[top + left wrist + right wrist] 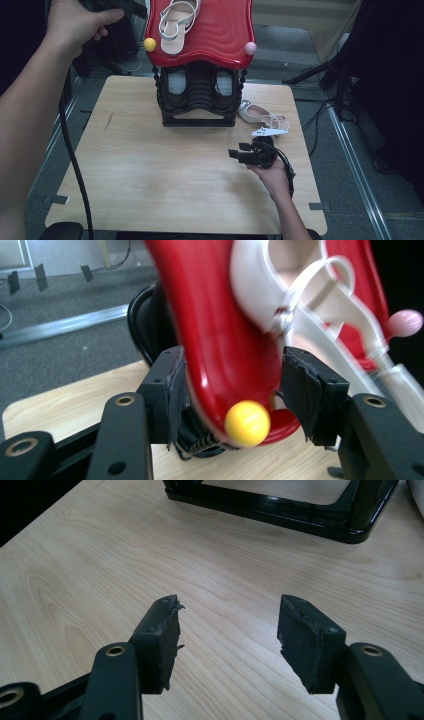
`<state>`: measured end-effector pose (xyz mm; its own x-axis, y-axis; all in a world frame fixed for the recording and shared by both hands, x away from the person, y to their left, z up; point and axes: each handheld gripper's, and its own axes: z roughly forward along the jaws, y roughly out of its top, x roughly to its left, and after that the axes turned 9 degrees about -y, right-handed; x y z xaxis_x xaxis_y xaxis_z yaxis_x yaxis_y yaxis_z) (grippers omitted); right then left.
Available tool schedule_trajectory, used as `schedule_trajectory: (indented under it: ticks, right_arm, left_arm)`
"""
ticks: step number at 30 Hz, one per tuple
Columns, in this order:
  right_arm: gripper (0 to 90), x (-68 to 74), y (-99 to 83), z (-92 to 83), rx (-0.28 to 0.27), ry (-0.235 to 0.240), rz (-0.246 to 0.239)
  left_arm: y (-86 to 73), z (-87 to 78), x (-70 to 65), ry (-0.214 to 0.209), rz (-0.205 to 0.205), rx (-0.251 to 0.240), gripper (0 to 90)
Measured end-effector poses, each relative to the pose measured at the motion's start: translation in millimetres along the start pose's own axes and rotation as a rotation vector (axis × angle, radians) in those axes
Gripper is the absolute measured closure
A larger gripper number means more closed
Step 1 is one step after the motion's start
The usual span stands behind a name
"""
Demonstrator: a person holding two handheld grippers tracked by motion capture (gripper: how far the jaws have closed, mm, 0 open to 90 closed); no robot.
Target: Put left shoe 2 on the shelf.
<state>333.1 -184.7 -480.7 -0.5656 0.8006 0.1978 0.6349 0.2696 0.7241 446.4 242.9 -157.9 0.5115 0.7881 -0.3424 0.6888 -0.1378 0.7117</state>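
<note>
A light wooden table (150,165) is holding a black ribbed shoe rack (199,97) with a shiny red wavy top shelf (220,30). A white strappy sandal (176,25) is lying on the red shelf, near its left edge. A small yellow ball (150,44) is sticking out at the shelf's front left corner, and a small pink ball (250,48) is sticking out at the front right corner. A second white strappy sandal (260,115) is lying on the table, just beside the rack's right side. The person's left hand (75,22) is holding the left gripper (230,377) up high by the shelf's left edge. In the left gripper view, its jaws are spread wide, with the red shelf edge and the yellow ball (247,423) sitting between them, and the sandal (300,305) is looking blurry just past them. The right hand (272,172) is holding the right gripper (245,152) low over the table, near the sandal on the table. In the right gripper view, the right gripper's (227,630) jaws are spread apart and pinching nothing, with bare wood (225,580) under them and the rack's black base (280,510) farther off.
</note>
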Motion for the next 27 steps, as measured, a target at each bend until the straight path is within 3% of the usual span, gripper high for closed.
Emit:
schedule_trajectory:
  ticks: [5, 8, 13, 21, 27]
  right_arm:
    - [42.4, -0.3, -0.6, 0.3, 0.003, -0.010, -0.017]
    - [45.6, 1.8, -2.8, 0.7, -0.003, -0.030, -0.077]
    - [46.8, 5.0, -5.7, 2.0, -0.040, -0.045, -0.132]
    - [49.2, 1.9, -6.4, 2.3, -0.025, -0.051, -0.069]
    - [49.4, 2.0, -5.4, 1.8, -0.021, -0.042, -0.066]
  left_arm:
    - [-15.5, 0.1, 13.0, 0.010, -0.009, -0.002, 42.8]
    - [-23.4, 0.7, 20.8, 0.014, -0.015, -0.004, 42.8]
    - [-38.7, 2.5, 31.8, 0.031, -0.017, 0.002, 43.1]
    - [-63.6, 7.2, 47.0, 0.032, -0.041, 0.006, 43.2]
    - [-85.0, 22.3, 63.2, 0.032, -0.056, 0.018, 43.9]
